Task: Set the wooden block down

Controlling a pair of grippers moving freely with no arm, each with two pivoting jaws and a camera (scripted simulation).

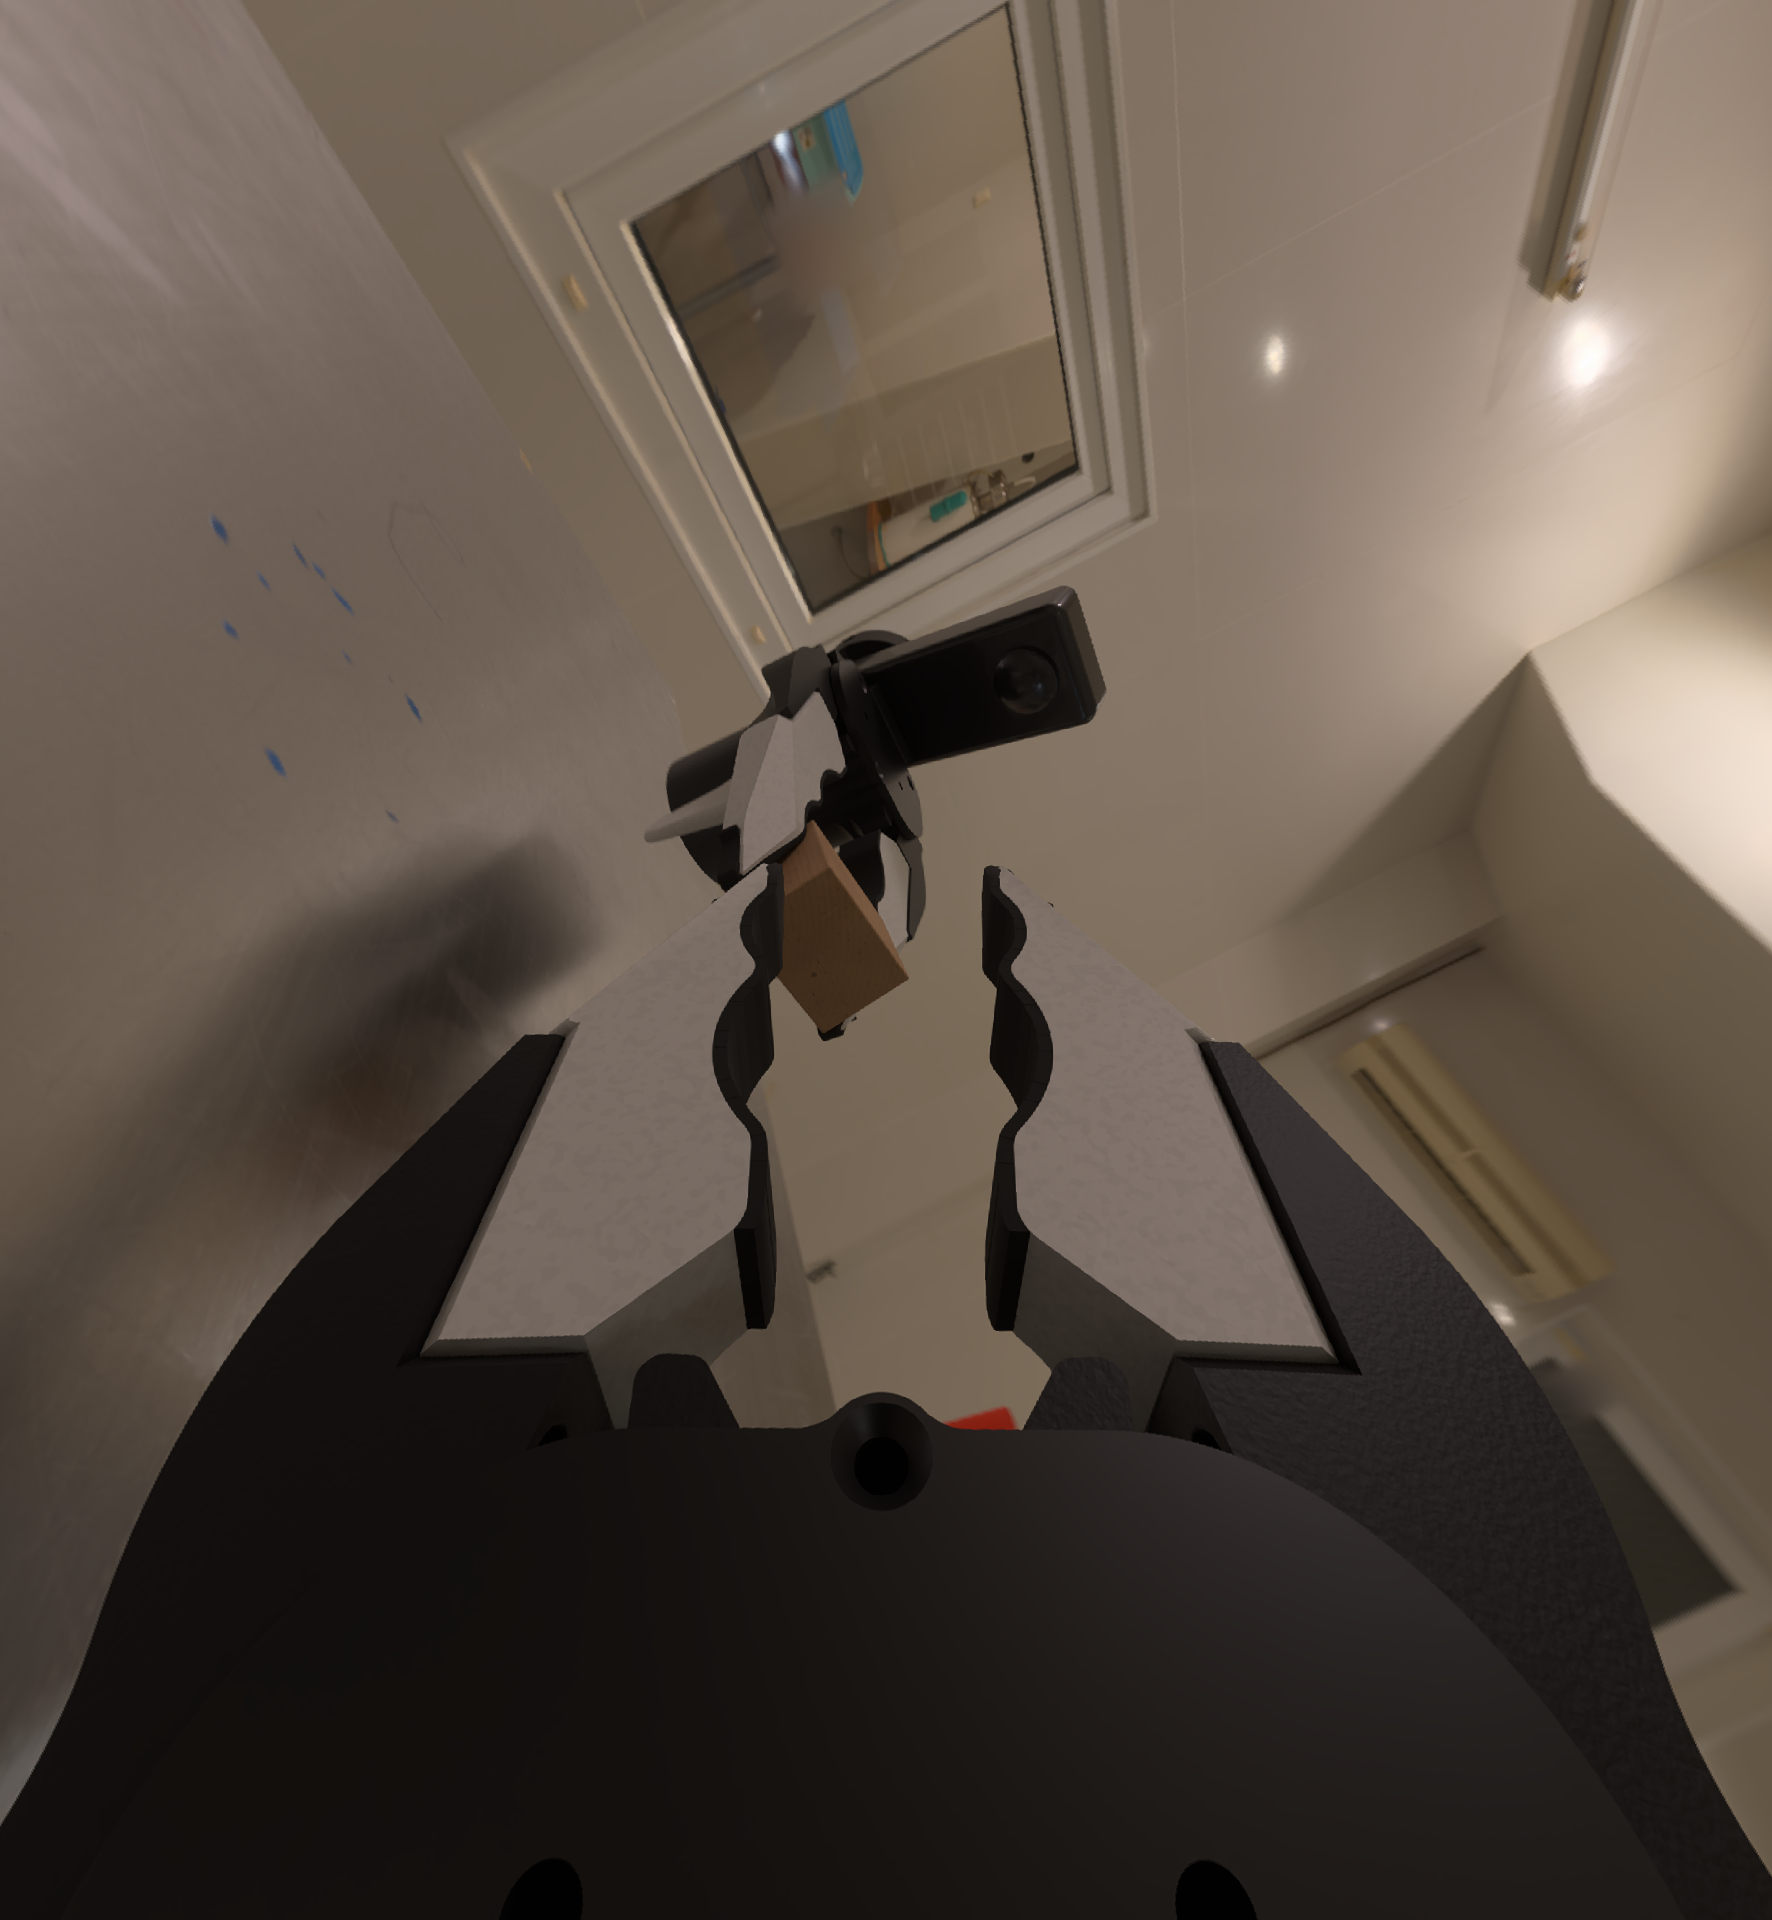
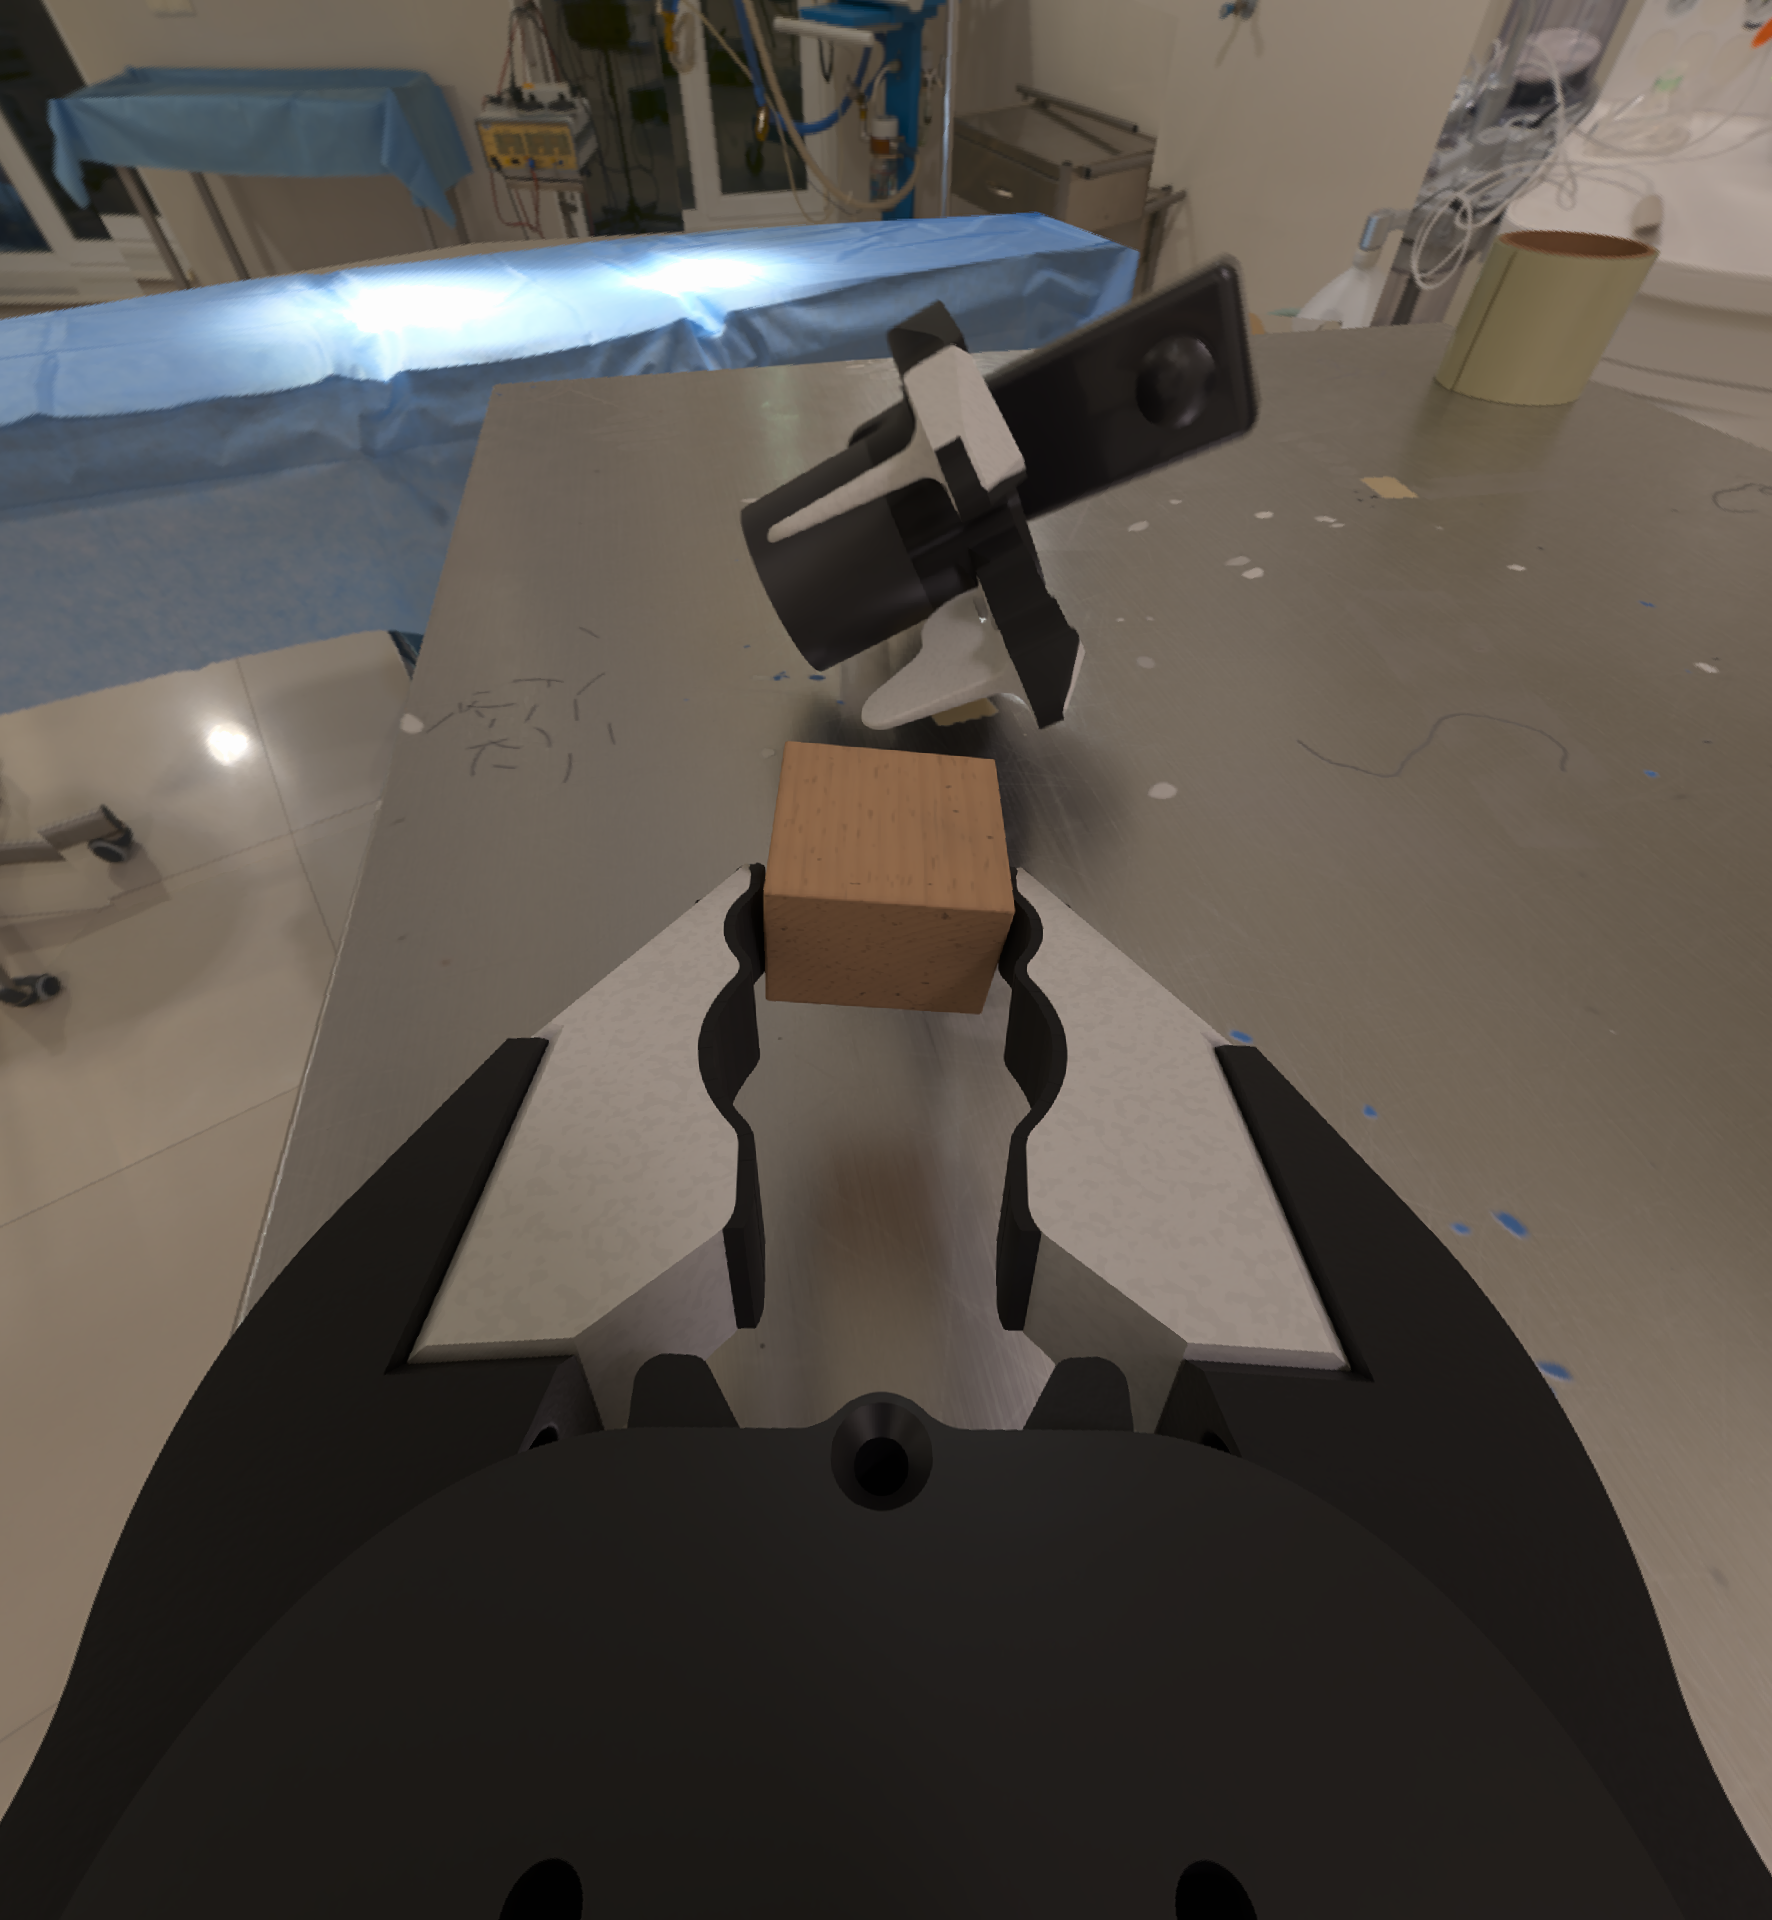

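My right gripper [image 2: 887,896] is shut on a light wooden block [image 2: 887,873], which sits between its fingertips a little above the grey metal table [image 2: 1381,935]. My left gripper [image 1: 877,896] is open and empty. It hovers just beyond the block in the right wrist view [image 2: 986,688], tilted, with its fingertips pointing towards the block. In the left wrist view the block [image 1: 840,951] shows close ahead, partly behind my left finger, held by the right gripper [image 1: 846,881]. The table [image 1: 186,727] fills the left of that tilted view.
A cream roll [image 2: 1547,317] stands at the table's far right. A blue-draped table [image 2: 238,416] lies beyond the far left edge. A wheeled cart base [image 2: 20,862] is on the floor to the left. Medical equipment lines the back wall.
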